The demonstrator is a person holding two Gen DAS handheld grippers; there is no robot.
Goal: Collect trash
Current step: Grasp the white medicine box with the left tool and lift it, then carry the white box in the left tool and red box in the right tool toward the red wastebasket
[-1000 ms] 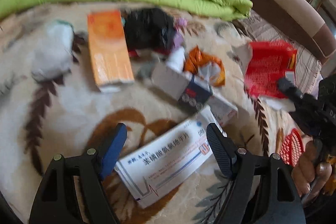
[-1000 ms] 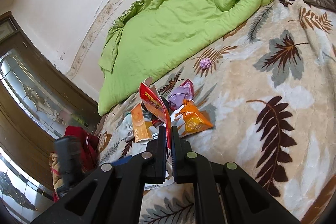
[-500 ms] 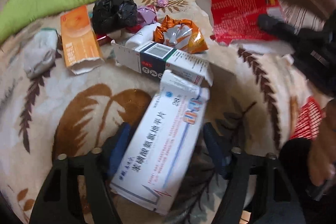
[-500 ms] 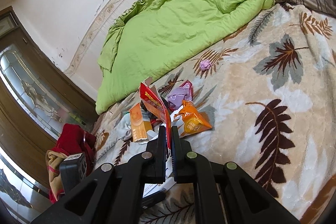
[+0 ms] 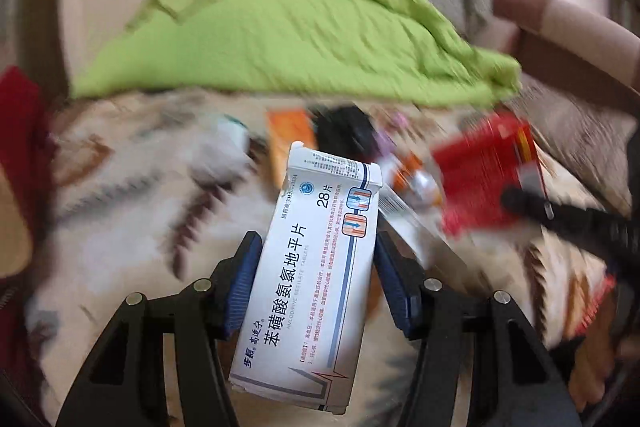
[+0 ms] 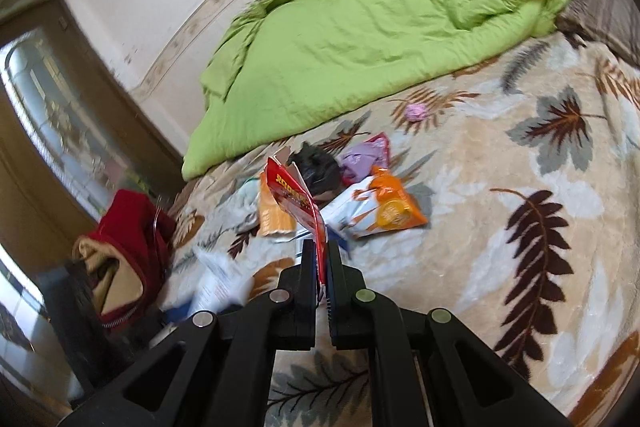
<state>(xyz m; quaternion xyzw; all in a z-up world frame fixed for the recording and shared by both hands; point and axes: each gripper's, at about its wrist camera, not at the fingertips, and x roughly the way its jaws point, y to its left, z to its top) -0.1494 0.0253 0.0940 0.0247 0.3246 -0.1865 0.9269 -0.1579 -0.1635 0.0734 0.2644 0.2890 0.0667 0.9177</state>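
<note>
Fingers of my left gripper [image 5: 316, 281] are closing on the white cardboard medicine box with blue print [image 5: 310, 279], lifted clear of the leaf-patterned blanket [image 6: 500, 267]. To its right, my right gripper [image 6: 319, 259] is clamped fully on the flattened red cardboard packet [image 6: 294, 199]. Beyond lie an orange snack wrapper [image 6: 390, 211] and a crumpled black plastic bag [image 6: 314, 167], below the green quilt [image 6: 360, 39].

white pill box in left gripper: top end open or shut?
Open. The white pill box has its top flap lifted and sticking up in the left wrist view. Contents cannot be seen.
</note>
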